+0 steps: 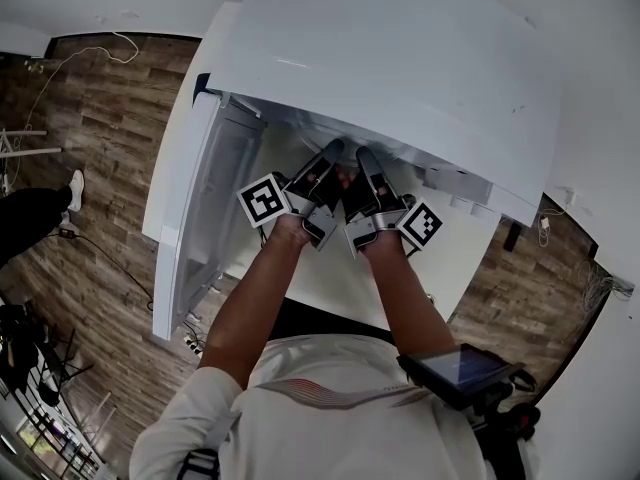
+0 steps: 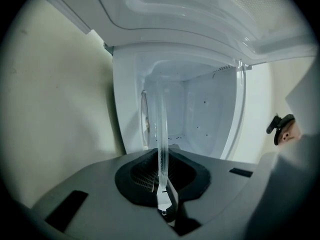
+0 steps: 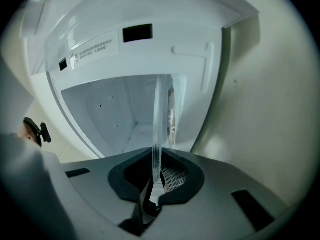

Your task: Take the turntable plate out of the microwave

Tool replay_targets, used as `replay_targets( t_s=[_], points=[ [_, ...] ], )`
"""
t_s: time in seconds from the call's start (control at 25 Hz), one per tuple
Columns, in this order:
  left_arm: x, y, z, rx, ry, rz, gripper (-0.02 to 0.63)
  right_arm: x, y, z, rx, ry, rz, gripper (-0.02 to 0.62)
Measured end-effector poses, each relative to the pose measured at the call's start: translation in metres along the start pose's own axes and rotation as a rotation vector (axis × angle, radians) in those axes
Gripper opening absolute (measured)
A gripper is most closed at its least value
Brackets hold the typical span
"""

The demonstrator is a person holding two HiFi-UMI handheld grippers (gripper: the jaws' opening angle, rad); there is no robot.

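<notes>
The clear glass turntable plate [image 2: 162, 129] [image 3: 156, 119] shows edge-on as a thin upright strip in both gripper views. It is hidden under the microwave top in the head view. My left gripper [image 2: 163, 186] [image 1: 331, 154] is shut on its rim, the pads pressing the glass. My right gripper [image 3: 154, 180] [image 1: 364, 160] grips the rim the same way, close beside the left. Both reach level into the white microwave [image 1: 400, 58], whose cavity [image 2: 202, 109] [image 3: 112, 111] lies behind the plate.
The microwave door [image 1: 200, 223] hangs open at the left. The microwave stands on a white counter [image 1: 330, 278]. Wood floor [image 1: 90, 168] with cables lies around. A person's dark leg and white shoe [image 1: 72, 193] are at far left. A dark device [image 1: 462, 370] sits at my right hip.
</notes>
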State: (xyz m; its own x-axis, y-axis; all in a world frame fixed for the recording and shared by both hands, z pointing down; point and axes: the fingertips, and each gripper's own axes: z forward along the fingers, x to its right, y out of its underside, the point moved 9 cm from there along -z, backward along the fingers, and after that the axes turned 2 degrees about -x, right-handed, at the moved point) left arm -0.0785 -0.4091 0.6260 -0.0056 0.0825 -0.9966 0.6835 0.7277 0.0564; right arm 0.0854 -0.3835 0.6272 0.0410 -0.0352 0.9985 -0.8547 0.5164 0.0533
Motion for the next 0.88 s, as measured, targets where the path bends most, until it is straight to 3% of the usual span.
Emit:
replay_targets(
  t_s=[0.48,0.88],
  points=[
    [0.035,0.030,-0.031,0.061,0.004,-0.002,0.037,-0.030,0.018,-0.029,-0.069,-0.022,0.016,0.035],
    [0.052,0.086,-0.087,0.145,0.003,-0.019,0.038,-0.043,0.053,-0.086,-0.159,-0.016,0.016,0.035]
  ],
)
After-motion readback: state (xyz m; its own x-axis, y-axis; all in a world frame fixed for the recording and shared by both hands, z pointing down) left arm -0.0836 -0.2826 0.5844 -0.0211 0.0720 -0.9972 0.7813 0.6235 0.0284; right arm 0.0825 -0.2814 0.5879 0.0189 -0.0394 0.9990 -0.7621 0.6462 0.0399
